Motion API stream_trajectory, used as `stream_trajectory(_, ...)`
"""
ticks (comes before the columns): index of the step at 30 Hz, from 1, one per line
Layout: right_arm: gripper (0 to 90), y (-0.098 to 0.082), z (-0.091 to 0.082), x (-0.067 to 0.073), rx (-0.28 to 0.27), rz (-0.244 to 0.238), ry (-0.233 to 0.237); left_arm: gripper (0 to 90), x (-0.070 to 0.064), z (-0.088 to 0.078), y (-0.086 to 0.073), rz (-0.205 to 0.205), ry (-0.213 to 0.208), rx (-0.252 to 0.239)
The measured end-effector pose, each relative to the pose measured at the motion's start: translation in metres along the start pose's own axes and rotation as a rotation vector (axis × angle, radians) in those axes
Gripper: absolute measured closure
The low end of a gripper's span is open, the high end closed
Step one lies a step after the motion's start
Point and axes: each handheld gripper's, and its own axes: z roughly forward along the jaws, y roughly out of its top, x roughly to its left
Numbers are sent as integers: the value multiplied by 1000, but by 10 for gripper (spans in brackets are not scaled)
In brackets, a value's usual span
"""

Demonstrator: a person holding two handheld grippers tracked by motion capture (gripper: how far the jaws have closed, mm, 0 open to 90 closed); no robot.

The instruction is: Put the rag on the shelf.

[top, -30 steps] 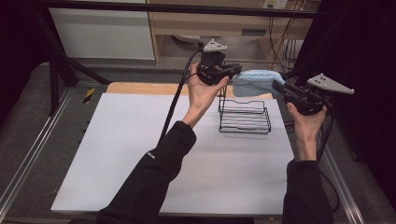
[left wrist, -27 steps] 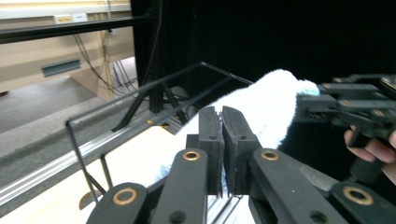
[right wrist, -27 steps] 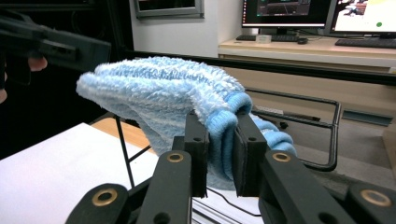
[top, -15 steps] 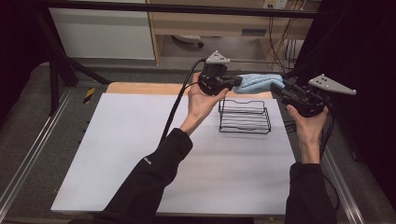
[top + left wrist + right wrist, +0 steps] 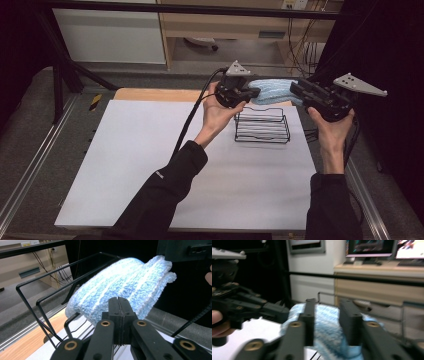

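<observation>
With the fluffy light-blue folded cloth [image 5: 272,90] held above the black wire basket [image 5: 262,126], keep the left tool [image 5: 254,92] clamped together on its near edge, close the still-parted right tool [image 5: 296,90] fully, then lower both level.

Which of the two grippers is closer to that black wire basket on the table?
Left. The left gripper hangs just above the wire basket's back left corner; the right gripper is above its back right, slightly farther out.
</observation>
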Motion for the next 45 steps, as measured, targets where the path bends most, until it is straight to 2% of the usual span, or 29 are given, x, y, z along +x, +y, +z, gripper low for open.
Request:
stream_trajectory(1, 786, -3, 2, 1, 36, 4, 16, 898, 0, 1, -1, 3, 1, 3)
stream_trajectory(4, 856, -9, 3, 1, 88, 18, 27, 898, 1, 2, -6, -2, 2, 7)
stream_trajectory(9, 891, -23, 4, -6, 139, 40, 17, 898, 2, 7, -13, 6, 9, 20)
stream_trajectory(14, 900, -35, 5, -10, 158, 44, 9, 898, 2, 11, -16, 4, 15, 28)
stream_trajectory(27, 900, -55, 16, -21, 169, 50, -48, 898, 4, 25, -26, 29, 56, 51)
stream_trajectory(33, 900, -60, 23, -26, 167, 49, -60, 898, 10, 33, -32, 13, 53, 51)
stream_trajectory(36, 900, -59, 23, -25, 165, 38, -60, 897, 10, 31, -33, 11, 42, 44)
stream_trajectory(40, 894, -55, 14, -21, 136, 30, -49, 892, 8, 24, -32, 16, 35, 34)
stream_trajectory(45, 868, -49, 9, -15, 128, 12, -40, 878, 6, 14, -28, 17, 25, 11)
